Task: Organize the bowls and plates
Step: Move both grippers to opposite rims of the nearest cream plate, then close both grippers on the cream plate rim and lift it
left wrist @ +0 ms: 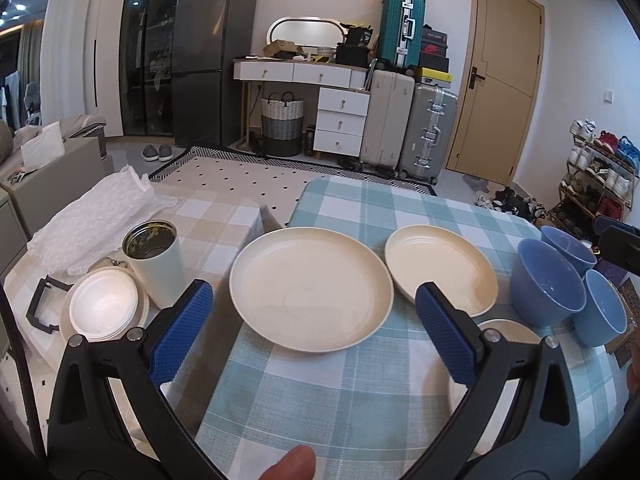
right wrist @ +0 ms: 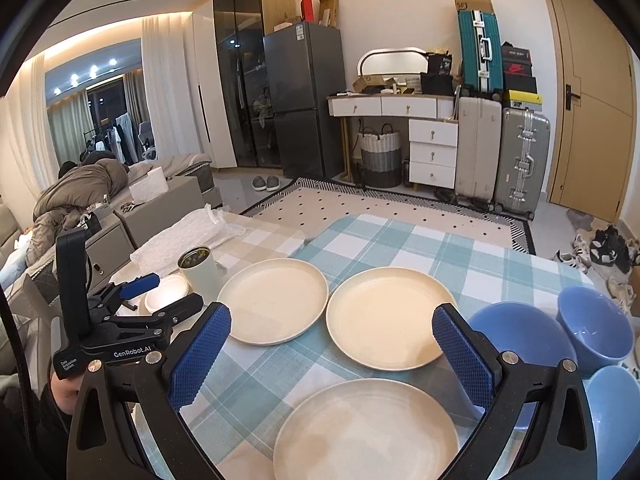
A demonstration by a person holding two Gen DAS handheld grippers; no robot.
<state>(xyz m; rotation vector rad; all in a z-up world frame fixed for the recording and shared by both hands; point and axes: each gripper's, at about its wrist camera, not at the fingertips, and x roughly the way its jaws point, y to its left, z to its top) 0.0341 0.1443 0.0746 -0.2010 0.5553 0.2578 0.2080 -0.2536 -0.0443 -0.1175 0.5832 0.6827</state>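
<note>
Three cream plates lie on the blue-checked table (right wrist: 440,248): one at the left (right wrist: 274,300), one in the middle (right wrist: 388,316), one nearest (right wrist: 366,432). Three blue bowls (right wrist: 524,340) (right wrist: 596,324) (right wrist: 616,412) cluster at the right edge. My right gripper (right wrist: 332,312) is open above the near and middle plates, holding nothing. In the left wrist view my left gripper (left wrist: 314,292) is open over the left plate (left wrist: 312,288), with the middle plate (left wrist: 440,268) to its right. Its right finger partly hides the third plate (left wrist: 508,330). The bowls (left wrist: 548,284) stand beyond.
A beige-checked table (left wrist: 208,208) adjoins on the left. It carries a white cup (left wrist: 154,264) with dark contents, stacked white bowls (left wrist: 104,304), bubble wrap (left wrist: 100,216) and a black handle (left wrist: 40,304). A narrow gap separates the tables. A thumb (left wrist: 292,464) shows at the bottom.
</note>
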